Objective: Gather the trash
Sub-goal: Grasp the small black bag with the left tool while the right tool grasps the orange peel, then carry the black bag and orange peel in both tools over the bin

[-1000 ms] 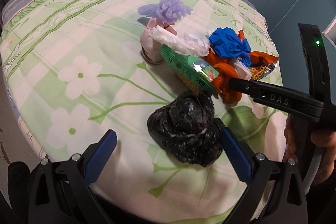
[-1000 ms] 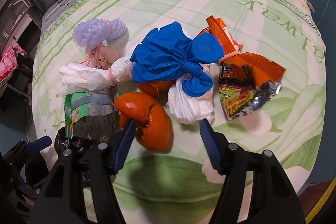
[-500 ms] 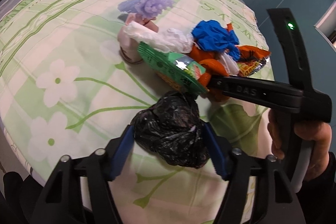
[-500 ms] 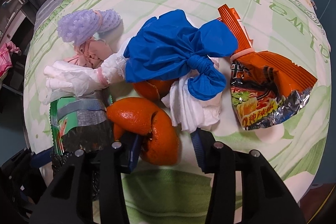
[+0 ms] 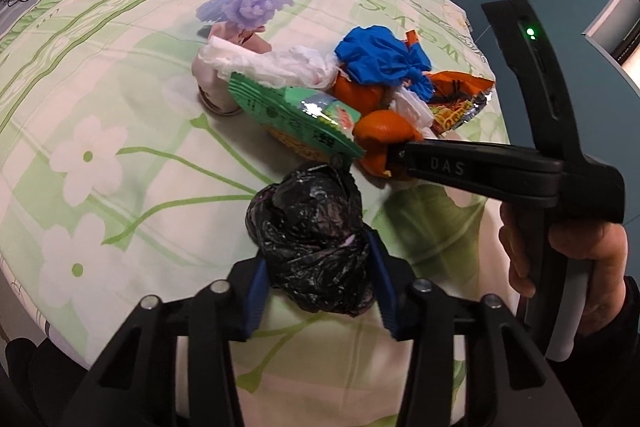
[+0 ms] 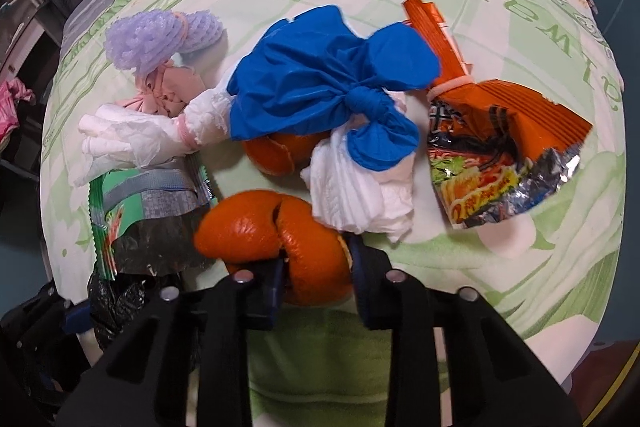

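Since a second ago, both pairs of jaws drawn inward, closing just now. Left tool (image 5: 316, 285) now pinching the crumpled black plastic bag bundle (image 5: 310, 239), blue pads (image 5: 256, 287) pressed into either flank; formerly spread wide around it. Right tool (image 6: 316, 273) likewise squeezed onto the curled orange peel (image 6: 276, 231), pads touching both sides of its near lobe.

Everything lying on the green-and-cream floral bedsheet (image 5: 100, 131) of a bed. Black bundle lumpy, roughly upright, knotted neck pointing away from the left tool toward the flat green snack wrapper (image 5: 296, 119). Wrapper's long axis slanting from upper left to lower right in the left wrist view, far tip just beside the peel. Peel's long axis lying crosswise in the right wrist view, split down the middle.

Beyond it: crumpled white tissue (image 6: 360, 195), knotted blue plastic bag (image 6: 320, 83) with its long axis crosswise, second peel piece (image 6: 272, 155) under the blue bag, translucent white disposable glove (image 6: 128, 139) pointing left, purple foam fruit net (image 6: 140, 39), pink bundle (image 6: 168, 99). Orange foil noodle packet (image 6: 492, 143) at right, tied neck pointing away from the camera, torn end nearer.

A hand (image 5: 592, 267) gripping the right tool's handle.
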### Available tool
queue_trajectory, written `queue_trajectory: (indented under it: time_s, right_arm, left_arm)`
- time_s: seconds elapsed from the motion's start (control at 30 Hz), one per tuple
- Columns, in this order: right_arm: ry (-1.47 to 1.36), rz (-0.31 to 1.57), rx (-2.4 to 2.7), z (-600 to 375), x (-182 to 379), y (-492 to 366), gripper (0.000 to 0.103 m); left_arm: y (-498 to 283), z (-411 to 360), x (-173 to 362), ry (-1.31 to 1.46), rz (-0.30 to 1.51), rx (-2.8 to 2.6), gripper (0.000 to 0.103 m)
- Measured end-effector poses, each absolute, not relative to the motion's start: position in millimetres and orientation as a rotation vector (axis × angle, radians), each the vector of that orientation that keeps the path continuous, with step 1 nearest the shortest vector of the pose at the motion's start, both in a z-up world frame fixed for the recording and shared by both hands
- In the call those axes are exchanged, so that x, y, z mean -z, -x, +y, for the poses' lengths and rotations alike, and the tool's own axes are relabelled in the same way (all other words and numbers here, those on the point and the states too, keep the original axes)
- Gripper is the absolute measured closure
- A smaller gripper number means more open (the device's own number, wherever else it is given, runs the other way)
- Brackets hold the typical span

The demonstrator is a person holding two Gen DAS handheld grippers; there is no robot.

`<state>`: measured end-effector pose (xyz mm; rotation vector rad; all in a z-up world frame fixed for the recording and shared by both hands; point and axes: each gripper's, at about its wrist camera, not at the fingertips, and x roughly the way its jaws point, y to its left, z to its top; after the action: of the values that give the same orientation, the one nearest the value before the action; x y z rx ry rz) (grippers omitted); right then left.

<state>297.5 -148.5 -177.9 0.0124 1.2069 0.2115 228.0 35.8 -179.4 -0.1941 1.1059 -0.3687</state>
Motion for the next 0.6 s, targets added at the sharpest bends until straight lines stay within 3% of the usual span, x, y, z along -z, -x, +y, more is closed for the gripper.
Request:
queue_trajectory:
  time_s: [0.2, 0.6]
  right_arm:
    - [-0.035, 1.198, -0.212, -159, 172, -290, 0.083]
    - [-0.099, 1.148, -0.234, -182, 142, -261, 0.084]
  left_arm:
    - [-222, 37, 173, 0.214, 1.102, 0.388, 0.070]
    - [-195, 48, 146, 0.205, 1.057, 0.419, 0.070]
